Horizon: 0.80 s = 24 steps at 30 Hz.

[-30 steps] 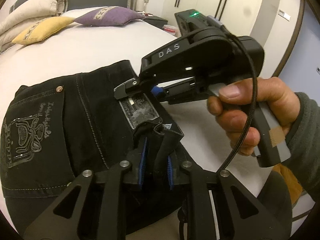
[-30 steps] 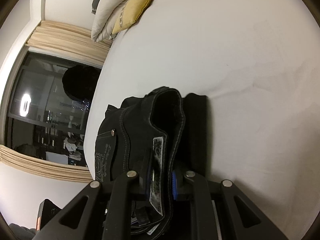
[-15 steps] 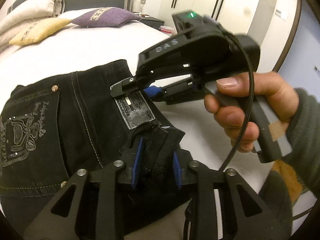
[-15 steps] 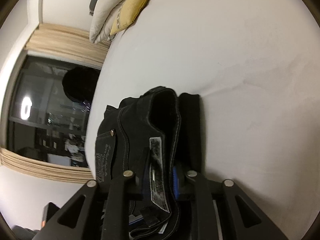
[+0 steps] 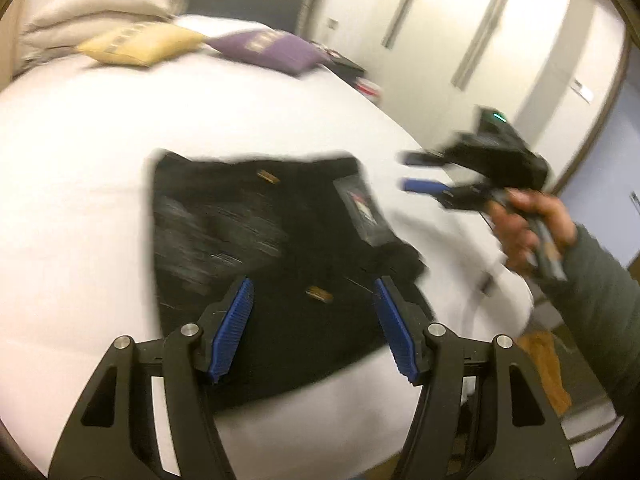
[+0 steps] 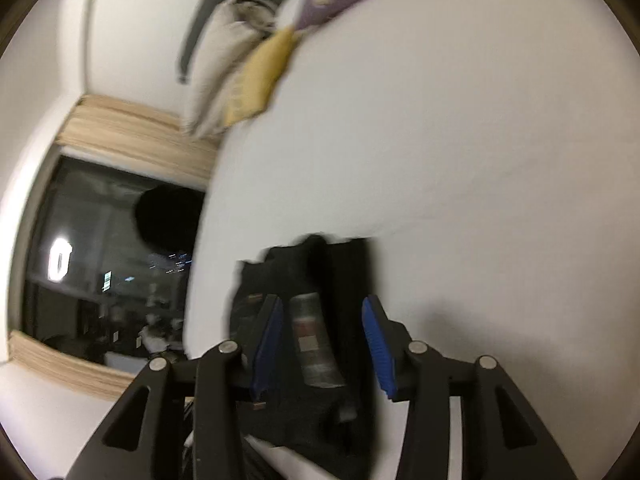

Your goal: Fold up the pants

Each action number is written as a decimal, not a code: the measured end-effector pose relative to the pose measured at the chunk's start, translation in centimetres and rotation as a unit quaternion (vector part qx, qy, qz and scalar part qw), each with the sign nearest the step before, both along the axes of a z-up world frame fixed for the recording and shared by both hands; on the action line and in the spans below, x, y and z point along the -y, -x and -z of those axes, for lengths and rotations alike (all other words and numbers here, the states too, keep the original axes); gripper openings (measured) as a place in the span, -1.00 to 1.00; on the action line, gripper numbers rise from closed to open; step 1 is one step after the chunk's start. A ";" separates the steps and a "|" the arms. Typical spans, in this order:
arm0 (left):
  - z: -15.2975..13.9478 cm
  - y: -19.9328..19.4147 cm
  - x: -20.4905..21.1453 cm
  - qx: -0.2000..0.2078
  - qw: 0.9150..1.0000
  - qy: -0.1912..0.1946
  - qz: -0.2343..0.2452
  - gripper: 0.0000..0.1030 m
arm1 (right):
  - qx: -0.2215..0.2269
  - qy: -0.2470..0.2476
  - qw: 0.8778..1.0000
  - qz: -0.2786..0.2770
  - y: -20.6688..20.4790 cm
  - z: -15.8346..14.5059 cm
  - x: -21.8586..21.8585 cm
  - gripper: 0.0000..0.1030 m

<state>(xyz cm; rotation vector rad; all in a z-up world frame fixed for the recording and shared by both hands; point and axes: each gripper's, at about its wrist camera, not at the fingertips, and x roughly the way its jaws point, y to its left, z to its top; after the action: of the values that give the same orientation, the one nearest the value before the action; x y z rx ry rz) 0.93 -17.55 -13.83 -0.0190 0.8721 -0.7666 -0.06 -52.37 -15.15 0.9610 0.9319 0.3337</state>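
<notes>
Motion blur leaves no lettering legible; the waistband patch [image 5: 362, 210] on the black pants [image 5: 256, 248] shows only smeared marks.

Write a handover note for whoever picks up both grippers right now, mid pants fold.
Left gripper: jaws opening, nothing pinched, above the pants.
Right gripper: jaws opening too, clear of the cloth, held in the hand.
Black pants: folded into a compact bundle, lying near the edge of the white bed, leather waistband patch facing up.
Done: the fold looks finished and is released.
Left: check it stays flat, tidy any loose edge.
</notes>
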 end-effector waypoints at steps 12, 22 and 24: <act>5.6 -6.3 0.3 -0.044 0.998 -0.038 -0.030 0.18 | -0.035 -0.066 0.997 -0.013 2.3 8.2 -7.3 -1.00; 6.3 -5.1 0.4 -0.009 0.997 -0.060 -0.037 0.19 | 0.031 -0.038 0.999 -0.013 1.1 0.9 -5.2 -0.16; 6.5 -4.5 0.8 -0.011 0.997 -0.063 -0.040 0.20 | 0.031 -0.035 0.998 -0.041 -2.4 -0.6 -6.9 0.00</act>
<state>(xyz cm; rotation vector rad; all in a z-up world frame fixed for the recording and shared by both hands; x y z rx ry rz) 5.42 -18.38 -20.31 0.0484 0.9330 -0.6358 2.37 -45.43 -14.57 0.9722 0.9099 0.4646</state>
